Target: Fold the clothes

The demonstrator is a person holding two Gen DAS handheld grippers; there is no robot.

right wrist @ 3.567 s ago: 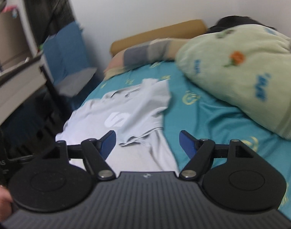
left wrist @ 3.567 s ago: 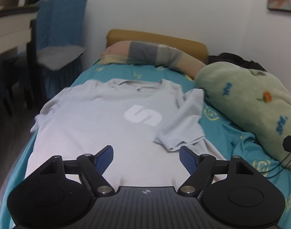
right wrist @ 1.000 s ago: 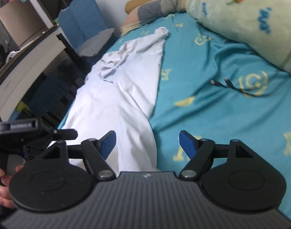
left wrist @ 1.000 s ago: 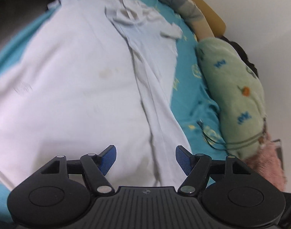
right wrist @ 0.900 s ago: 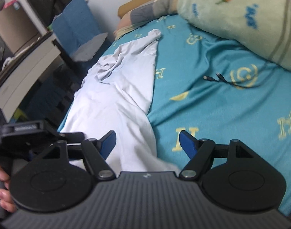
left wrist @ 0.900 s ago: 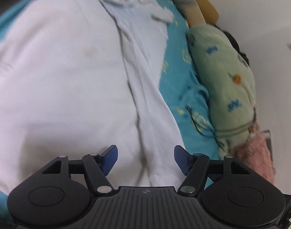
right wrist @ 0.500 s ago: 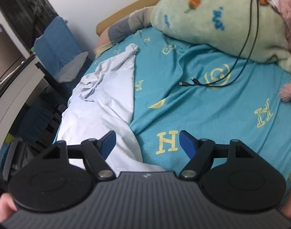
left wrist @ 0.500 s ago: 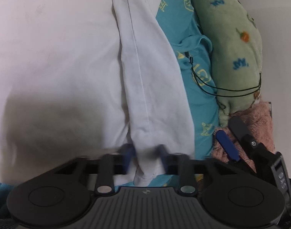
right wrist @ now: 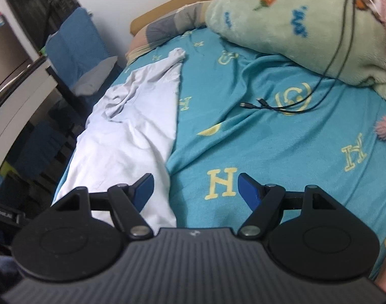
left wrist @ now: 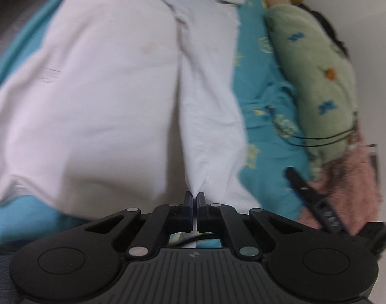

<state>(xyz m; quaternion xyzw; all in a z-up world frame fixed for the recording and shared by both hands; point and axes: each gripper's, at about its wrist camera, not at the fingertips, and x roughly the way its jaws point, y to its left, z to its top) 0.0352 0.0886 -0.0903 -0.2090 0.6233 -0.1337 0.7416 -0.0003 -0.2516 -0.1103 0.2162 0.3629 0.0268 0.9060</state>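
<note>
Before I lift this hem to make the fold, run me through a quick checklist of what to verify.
1. Left gripper shut on the T-shirt hem: ok, cloth puckers into the closed jaws.
2. Right gripper holding the shirt: not ok, jaws open over the teal bedsheet, beside the shirt's edge.
3. Black cable off the shirt: ok, it lies apart on the sheet.
4. Shirt flat: not ok, bunched at the far end.
5. Green blanket off the shirt: ok.

Two wrist views along the bed
Left close over the pale grey cotton T-shirt (left wrist: 122, 96); right looks toward the headboard, sharing it (right wrist: 132, 126).
</note>
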